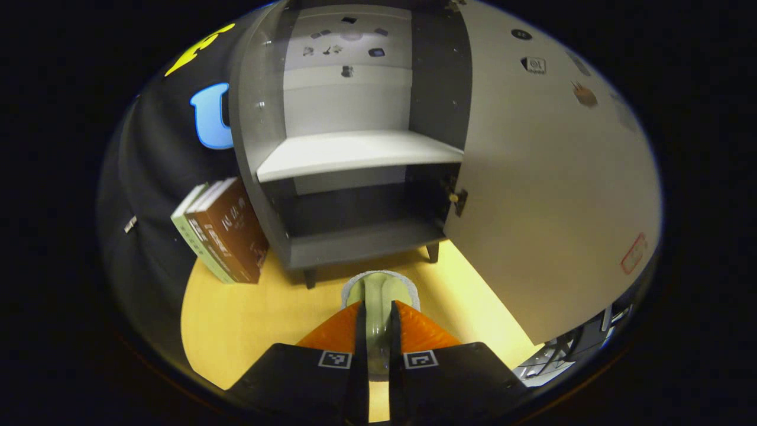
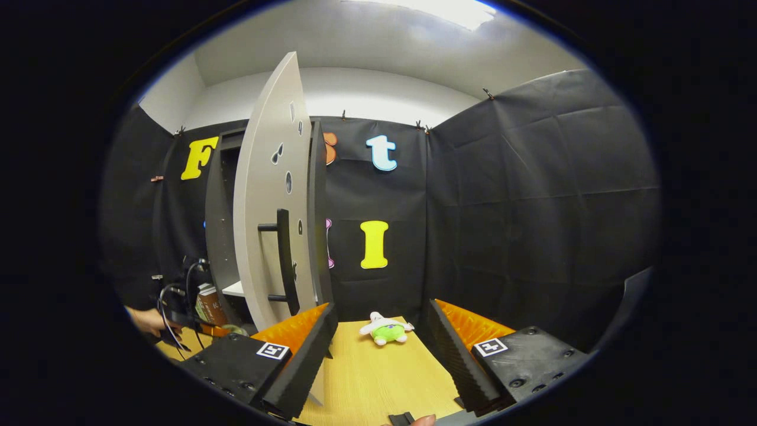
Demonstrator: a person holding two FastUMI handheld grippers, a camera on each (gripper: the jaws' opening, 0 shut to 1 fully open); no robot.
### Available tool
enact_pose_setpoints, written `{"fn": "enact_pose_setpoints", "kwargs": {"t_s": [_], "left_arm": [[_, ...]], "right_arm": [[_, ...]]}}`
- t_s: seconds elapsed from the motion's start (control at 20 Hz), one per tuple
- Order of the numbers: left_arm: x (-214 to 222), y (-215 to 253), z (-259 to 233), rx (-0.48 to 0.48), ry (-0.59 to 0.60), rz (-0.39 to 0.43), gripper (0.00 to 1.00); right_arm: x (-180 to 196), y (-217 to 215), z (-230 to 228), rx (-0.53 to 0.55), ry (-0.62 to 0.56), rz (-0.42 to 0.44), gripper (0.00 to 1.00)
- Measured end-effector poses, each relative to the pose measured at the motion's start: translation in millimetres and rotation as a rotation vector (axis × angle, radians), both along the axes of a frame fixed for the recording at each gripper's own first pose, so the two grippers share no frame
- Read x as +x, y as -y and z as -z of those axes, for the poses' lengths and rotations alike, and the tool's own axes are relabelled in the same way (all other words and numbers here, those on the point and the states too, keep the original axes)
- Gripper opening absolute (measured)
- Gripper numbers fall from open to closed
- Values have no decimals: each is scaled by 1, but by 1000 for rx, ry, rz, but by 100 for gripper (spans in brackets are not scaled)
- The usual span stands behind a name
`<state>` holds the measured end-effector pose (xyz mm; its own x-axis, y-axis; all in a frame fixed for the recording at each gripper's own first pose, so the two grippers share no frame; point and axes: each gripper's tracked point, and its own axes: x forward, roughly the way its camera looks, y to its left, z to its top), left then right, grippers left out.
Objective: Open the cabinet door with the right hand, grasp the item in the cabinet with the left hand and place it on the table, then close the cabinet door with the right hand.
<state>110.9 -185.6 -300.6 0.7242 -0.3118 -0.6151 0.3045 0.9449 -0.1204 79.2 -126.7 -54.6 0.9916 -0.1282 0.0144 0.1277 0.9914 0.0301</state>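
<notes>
A pale green item with a whitish rim point(image 1: 378, 289) sits between the fingers of my left gripper point(image 1: 378, 310), which is shut on it just above the wooden table point(image 1: 248, 319), in front of the cabinet. The grey cabinet point(image 1: 355, 154) stands with its door point(image 1: 550, 189) swung wide to the right; both shelves look bare. In the right gripper view, my right gripper point(image 2: 381, 313) is open and holds nothing. The door point(image 2: 266, 195) stands edge-on to its left, with the black handle point(image 2: 284, 260) close to the left finger. The left gripper and a hand point(image 2: 168, 316) show beyond the door.
Three books point(image 1: 222, 234) lean against the cabinet's left side. A small green and white plush toy point(image 2: 384, 330) lies on the table point(image 2: 378, 378) near the back wall, ahead of the right gripper. The open door stands out over the table's right part.
</notes>
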Motion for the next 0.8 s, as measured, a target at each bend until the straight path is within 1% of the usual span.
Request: {"fn": "enact_pose_setpoints", "kwargs": {"t_s": [0.15, 0.35, 0.6, 0.8], "left_arm": [[-12, 6, 39, 13, 12, -17, 18], [-24, 14, 84, 22, 33, -24, 18], [-28, 18, 120, 52, 68, -43, 18], [-32, 21, 151, 68, 56, -46, 18]], "right_arm": [[-1, 4, -6, -11, 29, 16, 97], [0, 11, -4, 4, 24, 44, 97], [0, 11, 0, -10, 8, 41, 97], [-1, 12, -2, -9, 6, 50, 97]]}}
